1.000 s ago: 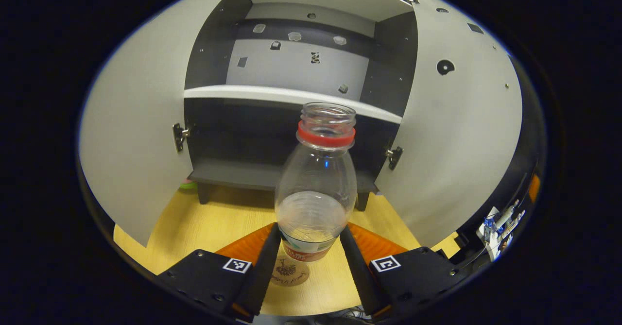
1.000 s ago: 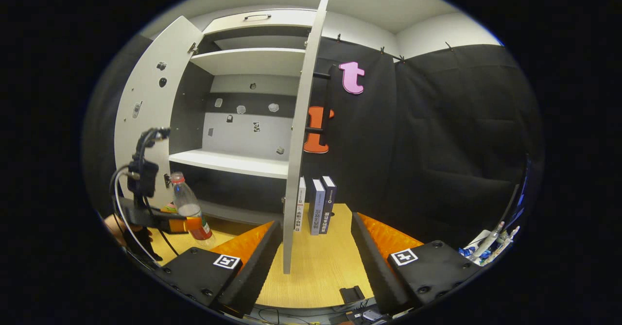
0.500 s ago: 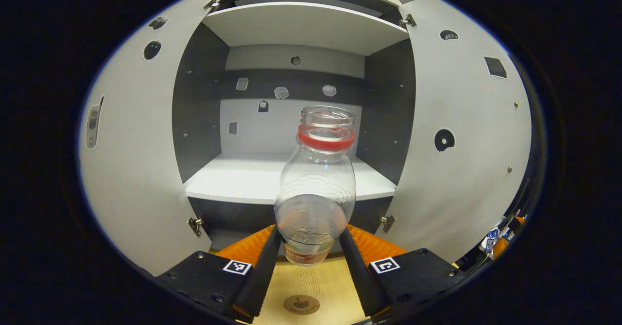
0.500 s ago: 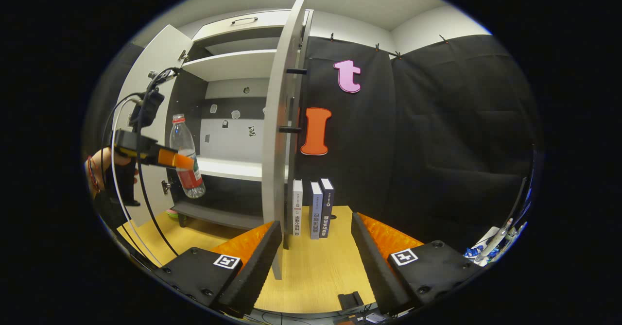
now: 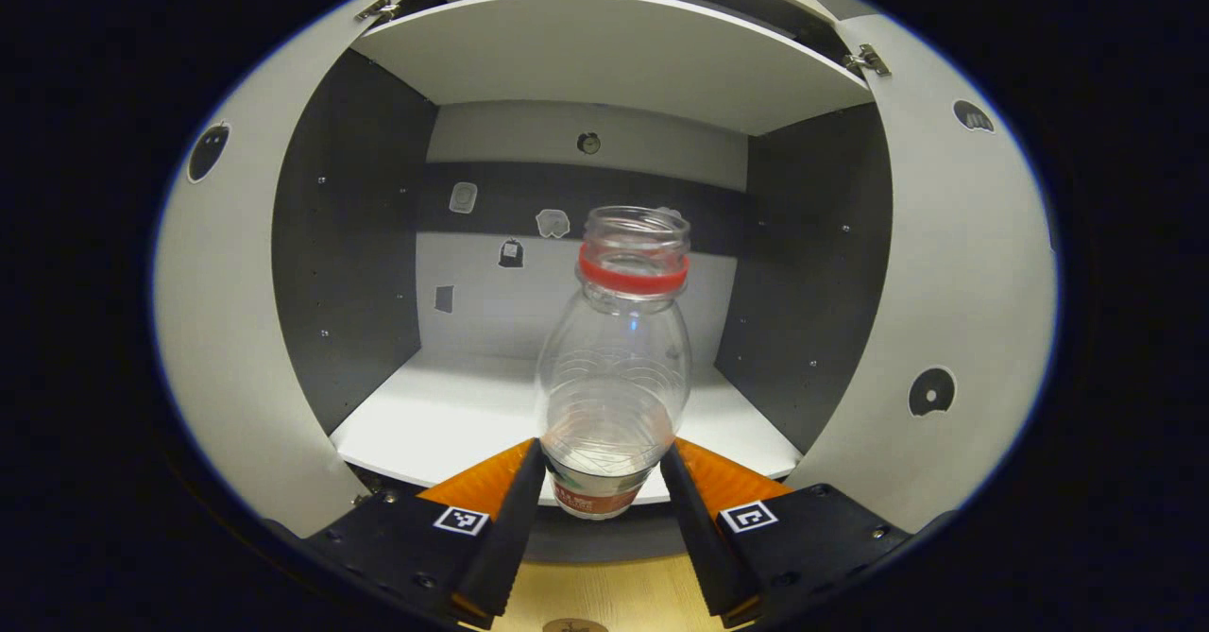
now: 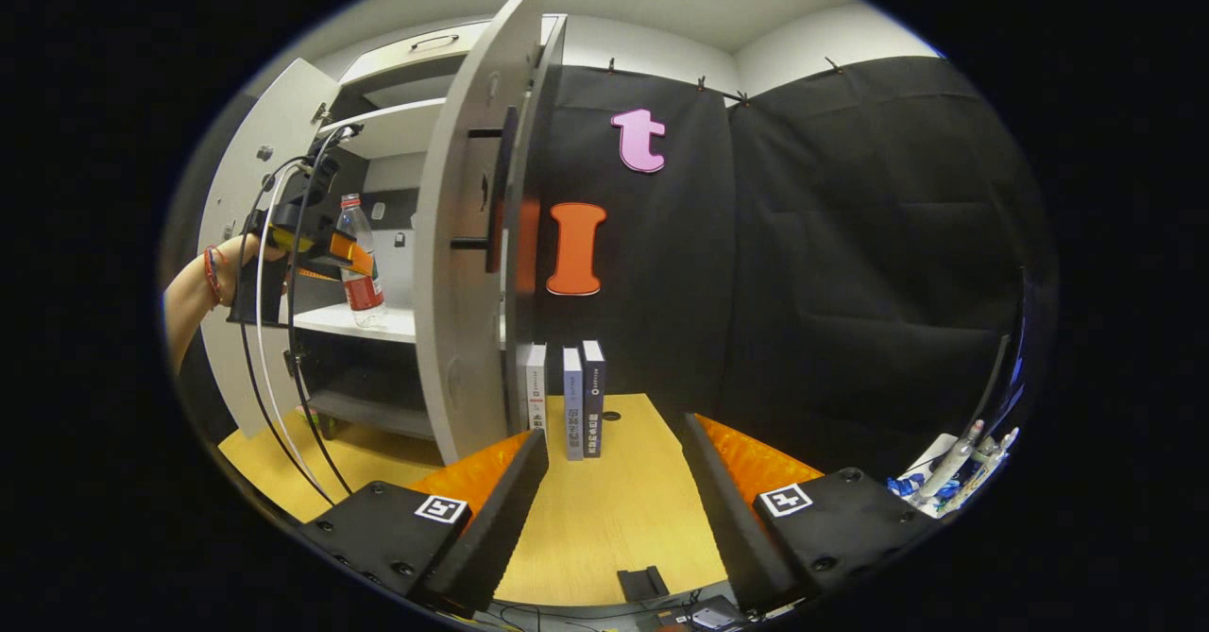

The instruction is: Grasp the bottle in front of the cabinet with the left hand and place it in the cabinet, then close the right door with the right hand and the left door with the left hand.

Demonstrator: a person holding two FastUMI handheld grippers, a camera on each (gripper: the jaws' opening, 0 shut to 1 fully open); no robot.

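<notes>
A clear plastic bottle (image 5: 614,367) with a red neck ring, no cap and a red label stands upright between the fingers of my left gripper (image 5: 599,495), which is shut on its lower part. It hangs at the front edge of the white middle shelf (image 5: 453,415) of the open cabinet. In the right gripper view the same bottle (image 6: 357,259) sits just above that shelf (image 6: 364,322), held by the left gripper (image 6: 342,256) in a person's hand. My right gripper (image 6: 614,509) is open over the wooden table, beside the right door (image 6: 468,235), which stands ajar.
The left door (image 6: 247,235) stands wide open. Three books (image 6: 567,401) stand upright against the black cloth wall right of the cabinet. Cables hang from the left gripper down to the wooden table (image 6: 604,509). Small items lie at the far right edge (image 6: 949,476).
The left gripper has lifted the bottle from near the table up to the middle shelf and moved closer to the cabinet. The right gripper has shifted right, now seeing the right door's outer face.
</notes>
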